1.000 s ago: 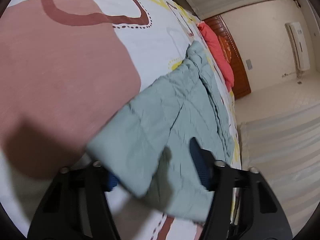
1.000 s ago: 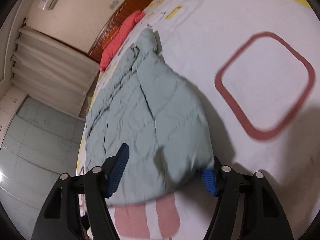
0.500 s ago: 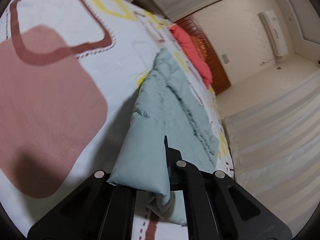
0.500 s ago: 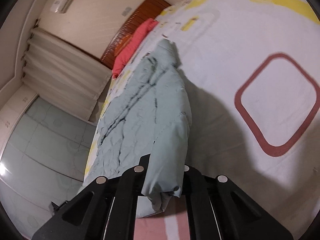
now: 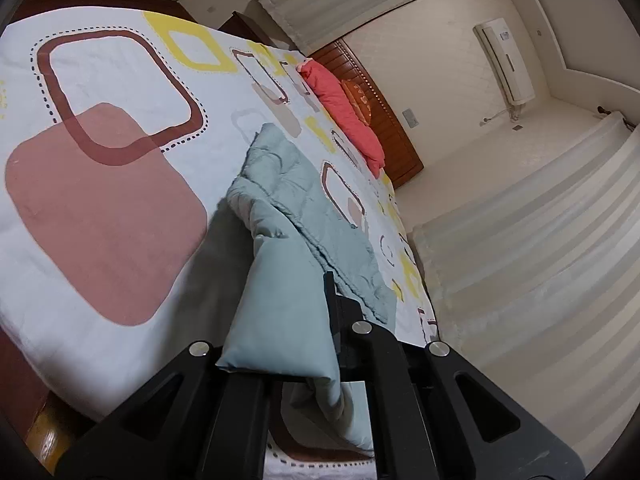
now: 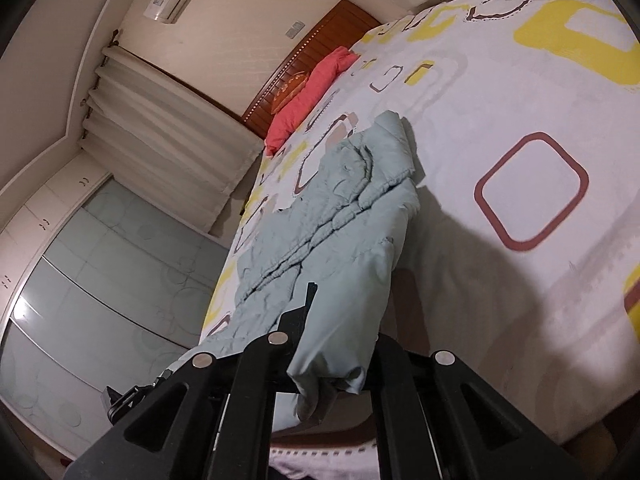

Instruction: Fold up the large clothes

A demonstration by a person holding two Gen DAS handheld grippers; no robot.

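Pinching one near corner of the pale green quilted jacket (image 5: pixel 280 312) between the left gripper (image 5: pixel 288 364) jaws, lifting it clear of the bed sheet (image 5: pixel 100 208). Clamping the other near corner (image 6: pixel 344 320) in the right gripper (image 6: pixel 332 372). Trailing away from both grippers toward one red pillow (image 5: pixel 344 108), lying along the bed's edge. One jacket, two grippers.

pale sage-green quilted padded jacket (image 5: pixel 280 280) (image 6: pixel 344 264) at frame centre on a white bedsheet (image 5: pixel 120 80) (image 6: pixel 500 92) printed with maroon, yellow and dusty-pink rounded squares; coral-red pillow (image 5: pixel 344 108) (image 6: pixel 308 96) against reddish-brown wooden headboard (image 5: pixel 380 100), upper frame.
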